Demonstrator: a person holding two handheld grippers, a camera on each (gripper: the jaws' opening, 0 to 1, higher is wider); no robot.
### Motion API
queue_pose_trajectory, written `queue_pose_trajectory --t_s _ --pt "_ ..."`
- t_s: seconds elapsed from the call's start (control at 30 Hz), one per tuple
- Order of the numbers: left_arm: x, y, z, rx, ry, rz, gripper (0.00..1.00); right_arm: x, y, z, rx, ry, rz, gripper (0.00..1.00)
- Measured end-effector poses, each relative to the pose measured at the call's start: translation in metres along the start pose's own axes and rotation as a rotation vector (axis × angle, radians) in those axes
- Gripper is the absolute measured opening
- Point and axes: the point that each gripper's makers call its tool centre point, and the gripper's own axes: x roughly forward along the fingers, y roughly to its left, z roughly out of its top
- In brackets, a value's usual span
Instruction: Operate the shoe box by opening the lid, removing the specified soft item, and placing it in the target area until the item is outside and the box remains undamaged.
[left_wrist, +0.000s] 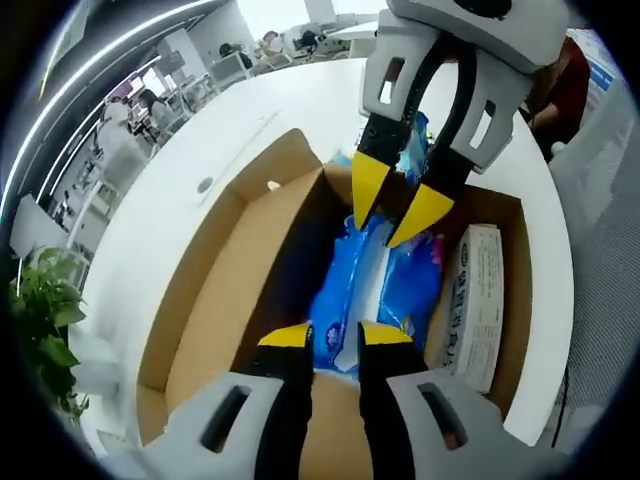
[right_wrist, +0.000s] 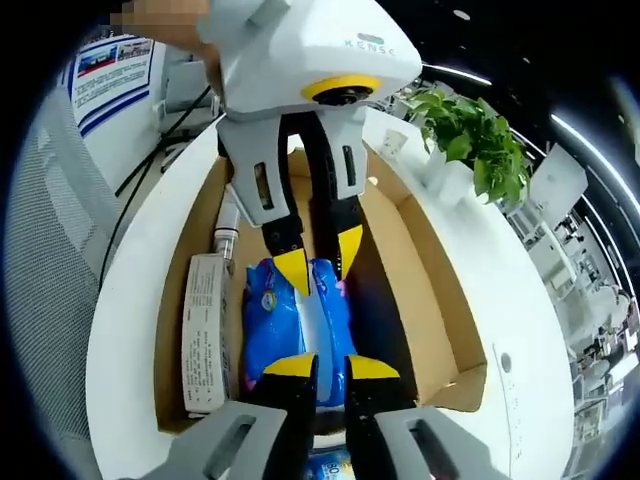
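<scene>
An open brown shoe box (left_wrist: 215, 300) (right_wrist: 425, 270) lies on a white table. In it lies a soft blue plastic pack (left_wrist: 415, 280) (right_wrist: 275, 320) with a white stripe down its middle. My left gripper (left_wrist: 337, 335) (right_wrist: 321, 258) is narrowed on one end of the pack, which shows between its yellow fingertips (left_wrist: 290, 335). My right gripper (right_wrist: 331, 366) (left_wrist: 394, 205) comes from the opposite side, its tips drawn close together on the pack's other end. The pack still rests on the box floor. A scrap of blue (right_wrist: 330, 466) shows low between the right fingers.
A flat white carton (left_wrist: 472, 300) (right_wrist: 205, 330) lies in the box beside the pack. The box lid flap (left_wrist: 270, 170) folds outward. A potted plant (right_wrist: 475, 135) (left_wrist: 40, 330) stands at the table's end, and a white cup (right_wrist: 393, 145) sits near it. Desks and people are beyond.
</scene>
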Motion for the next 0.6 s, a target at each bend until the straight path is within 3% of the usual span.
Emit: queue_pose_trajectory --t_s 0.13,0.2,0.27,0.37,0.6 --pt "0.002 0.001 -0.005 -0.006 0.019 0.008 0.1 0.008 -0.001 -0.006 -0.005 0.044 -0.008 0.07" --pt "0.003 0.0 -0.005 -0.016 0.017 -0.002 0.08 0.013 -0.005 -0.014 -0.082 0.098 -0.037 0.08" --pt "0.003 0.001 -0.006 -0.01 0.02 -0.002 0.06 0.017 -0.003 -0.016 -0.075 0.11 -0.033 0.07" --pt "0.003 0.001 -0.005 -0.024 0.018 -0.004 0.0 0.018 -0.006 -0.02 -0.065 0.13 -0.046 0.0" --pt "-0.002 0.001 -0.005 -0.065 0.0 -0.016 0.0 0.01 -0.008 -0.014 0.019 0.081 -0.065 0.0"
